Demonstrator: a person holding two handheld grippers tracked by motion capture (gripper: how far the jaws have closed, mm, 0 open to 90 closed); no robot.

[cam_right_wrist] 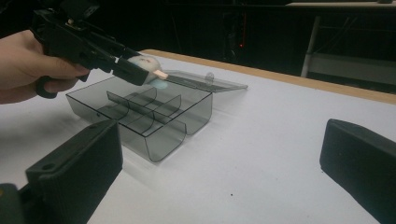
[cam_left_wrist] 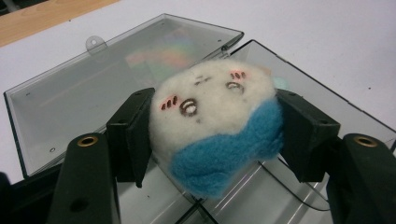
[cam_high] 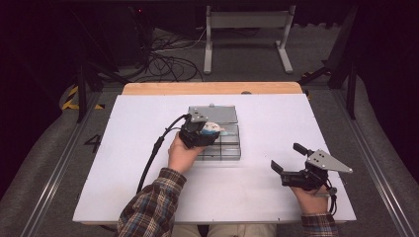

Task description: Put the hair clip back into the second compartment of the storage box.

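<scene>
A white and blue plush toy (cam_left_wrist: 212,116) with a small stitched face sits between the jaws of my left gripper (cam_left_wrist: 215,133), whose pads press on both its sides. From the high view, the toy (cam_high: 214,129) and the left gripper (cam_high: 206,132) hang over the far part of a clear grey compartment box (cam_high: 232,154). The right gripper view shows the toy (cam_right_wrist: 148,64) held a little above the box (cam_right_wrist: 140,119), not resting in it. My right gripper (cam_high: 287,156) stands open near the table's right front, with nothing between its jaws.
The box's lid (cam_high: 220,114) lies open flat behind it, towards the wooden far edge (cam_high: 212,88) of the white table (cam_high: 148,197). Curved dividers (cam_right_wrist: 140,105) split the box into several compartments. A cable (cam_high: 153,153) trails from the left gripper.
</scene>
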